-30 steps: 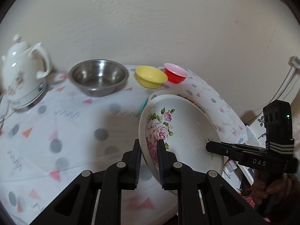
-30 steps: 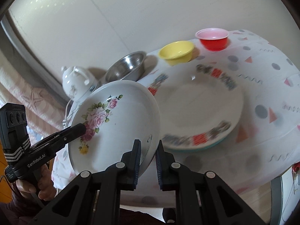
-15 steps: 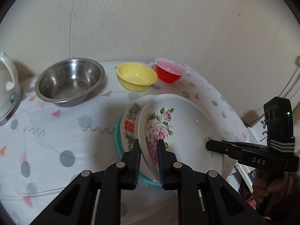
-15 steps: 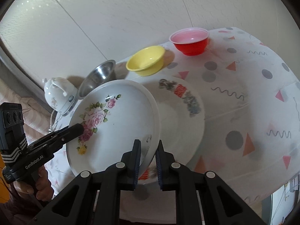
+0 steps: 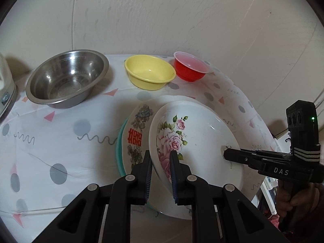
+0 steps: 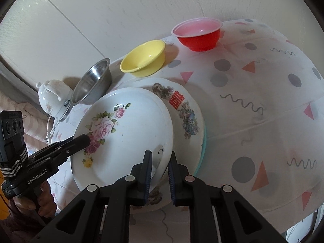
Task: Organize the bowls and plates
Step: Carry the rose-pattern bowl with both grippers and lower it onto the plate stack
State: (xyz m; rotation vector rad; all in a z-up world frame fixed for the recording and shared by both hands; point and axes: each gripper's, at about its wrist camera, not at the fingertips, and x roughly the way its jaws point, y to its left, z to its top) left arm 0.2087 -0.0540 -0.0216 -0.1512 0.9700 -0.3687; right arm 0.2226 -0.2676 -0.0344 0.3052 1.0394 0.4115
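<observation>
Stacking step: left gripper (image 5: 160,163) and right gripper (image 6: 160,163) both clamped on the rose plate's (image 5: 194,139) rim at opposite edges, plate tilted over patterned plate (image 5: 137,133), bowls at 12 o'clock; next, probably level, lower, release.

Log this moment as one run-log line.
rose plate held tilted over patterned plate | left gripper shut on rim | right gripper shut on rim | bowls untouched

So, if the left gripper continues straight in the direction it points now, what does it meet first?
Probably the red-character plate on the table, just beyond and below the rose plate that the left gripper is shut on. Depth is unclear, so it could be the tablecloth beside that plate.
</observation>
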